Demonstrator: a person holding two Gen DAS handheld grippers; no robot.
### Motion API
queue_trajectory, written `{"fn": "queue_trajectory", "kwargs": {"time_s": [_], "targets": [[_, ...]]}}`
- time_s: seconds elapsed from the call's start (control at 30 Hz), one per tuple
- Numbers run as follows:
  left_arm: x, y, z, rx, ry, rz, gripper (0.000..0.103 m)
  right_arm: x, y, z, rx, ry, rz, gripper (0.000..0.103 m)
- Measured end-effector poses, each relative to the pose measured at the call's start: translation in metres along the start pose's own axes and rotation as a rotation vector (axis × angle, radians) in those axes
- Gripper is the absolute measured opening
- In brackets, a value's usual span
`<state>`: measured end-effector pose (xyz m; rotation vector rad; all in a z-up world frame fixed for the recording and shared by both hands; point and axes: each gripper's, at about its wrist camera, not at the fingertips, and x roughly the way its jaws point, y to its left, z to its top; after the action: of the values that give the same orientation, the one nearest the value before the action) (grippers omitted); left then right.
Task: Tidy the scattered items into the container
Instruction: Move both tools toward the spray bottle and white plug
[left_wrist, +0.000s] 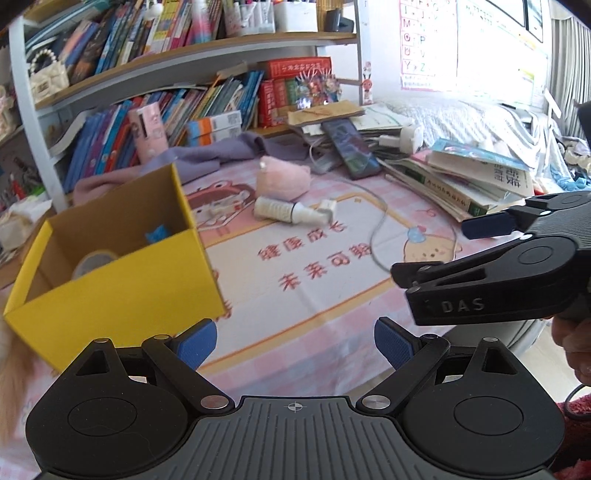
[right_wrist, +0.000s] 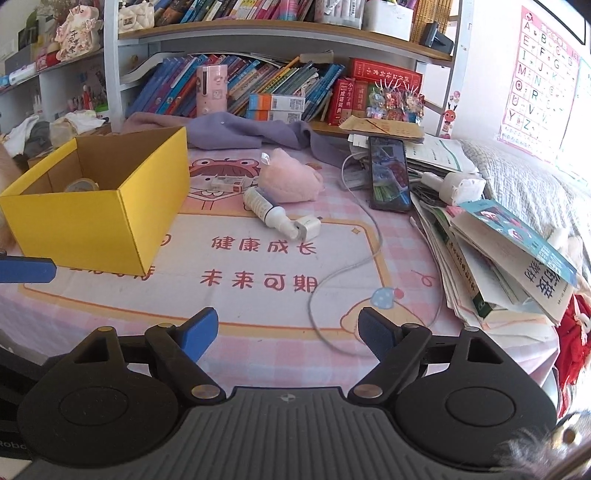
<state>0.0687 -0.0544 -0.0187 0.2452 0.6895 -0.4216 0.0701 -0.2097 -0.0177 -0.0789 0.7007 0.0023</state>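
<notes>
The yellow box (right_wrist: 99, 206) stands open on the left part of the table (right_wrist: 258, 306), which wears a pink checked cloth with red characters. Inside the box, a roll of tape (right_wrist: 82, 184) lies against the near wall, and the left wrist view also shows a small blue thing (left_wrist: 157, 233) further back in it. The left claw (left_wrist: 294, 349) hovers just right of the box's near corner, its blue pads (left_wrist: 195, 349) wide apart and holding nothing.

Right of the box, a small white and red packet (right_wrist: 226, 183) lies flat on the cloth. Further right lies a pink plush toy (right_wrist: 290, 179). Just in front of the toy, a white spray bottle (right_wrist: 266, 212) lies on its side, its nozzle end touching a white charger plug (right_wrist: 304, 228). A white cable (right_wrist: 347, 266) loops across the cloth well to the right of the box.

The right claw (right_wrist: 286, 334) hangs over the near edge of the table, well right of the box, its jaws spread and empty. Further right still, a dark phone (right_wrist: 389, 173) rests against a heap of papers, and beyond it a pile of books (right_wrist: 509, 258) sits at the table's right edge.
</notes>
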Motion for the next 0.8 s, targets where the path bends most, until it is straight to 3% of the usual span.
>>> {"fn": "queue_trajectory", "kwargs": {"time_s": [0.43,0.8], "targets": [[0.059,-0.015,0.052,-0.03,-0.01,-0.018,0.094,0.049,-0.057,0.045,-0.015,-0.005,0.0,0.072],[0.105,-0.021,0.096,-0.129,0.021,0.099,0.094,0.1,-0.101,0.084,-0.057,0.0,0.089,0.072]]}}
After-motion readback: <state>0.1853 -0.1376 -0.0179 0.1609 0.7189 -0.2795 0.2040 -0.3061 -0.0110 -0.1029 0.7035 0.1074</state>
